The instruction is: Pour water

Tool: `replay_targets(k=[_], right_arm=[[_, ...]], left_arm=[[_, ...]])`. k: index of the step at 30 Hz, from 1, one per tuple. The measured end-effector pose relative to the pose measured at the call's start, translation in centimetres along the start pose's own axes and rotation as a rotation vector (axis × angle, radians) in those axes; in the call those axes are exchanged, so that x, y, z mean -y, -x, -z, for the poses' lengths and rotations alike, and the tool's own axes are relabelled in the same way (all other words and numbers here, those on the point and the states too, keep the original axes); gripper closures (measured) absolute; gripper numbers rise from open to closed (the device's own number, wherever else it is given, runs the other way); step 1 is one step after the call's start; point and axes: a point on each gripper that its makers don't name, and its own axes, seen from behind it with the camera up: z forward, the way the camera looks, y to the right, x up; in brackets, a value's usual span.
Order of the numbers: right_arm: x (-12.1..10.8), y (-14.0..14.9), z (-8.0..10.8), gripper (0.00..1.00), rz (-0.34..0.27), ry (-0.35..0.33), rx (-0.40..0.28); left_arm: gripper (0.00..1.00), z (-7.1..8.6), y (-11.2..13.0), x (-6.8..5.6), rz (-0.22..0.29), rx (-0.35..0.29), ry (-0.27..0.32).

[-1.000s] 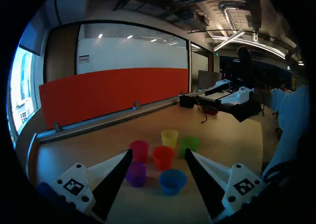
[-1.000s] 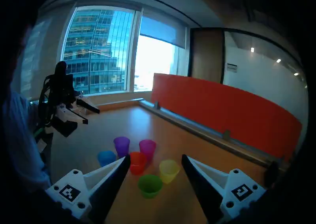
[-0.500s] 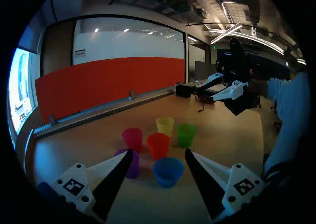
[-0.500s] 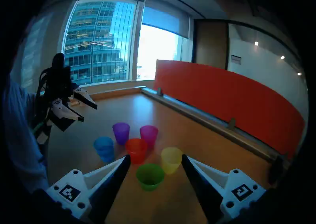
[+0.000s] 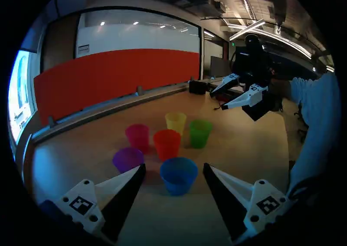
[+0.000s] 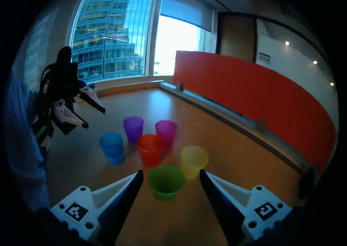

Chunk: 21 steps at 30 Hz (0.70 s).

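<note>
The left gripper [image 5: 173, 168] is holding its jaws spread and empty, framing the blue cup [image 5: 178, 177] just ahead. The right gripper [image 6: 170, 173] is gaping likewise before the green cup [image 6: 166, 182]. The orange cup [image 5: 167, 144], purple cup [image 5: 127, 159], pink cup [image 5: 137, 136] and yellow cup [image 5: 175, 121] are crowding close behind on the wooden table [image 5: 251, 150], partly hiding one another. A red partition [image 5: 117, 74] is running beyond. What the cups are holding is hard to make out.

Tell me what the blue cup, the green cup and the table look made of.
Blue cup and green cup: probably thin plastic, slightly translucent, since light seems to glow through their walls. Table: wood or wood-look laminate, smooth and semi-gloss; its warm brown surface reflects window light.
</note>
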Motion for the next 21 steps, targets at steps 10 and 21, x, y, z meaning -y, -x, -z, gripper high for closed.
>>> replay_targets(k=[10,21], right_arm=[[0.5,2.4,-1.7,0.0,0.003,-0.028,0.06],[0.5,5.1,-3.2,0.0,-0.007,-0.047,0.127]], left_arm=[[0.01,-0.8,2.2,-0.2,-0.003,0.05,0.014],[0.02,-1.9,5.1,-0.4,-0.026,0.126,0.029]])
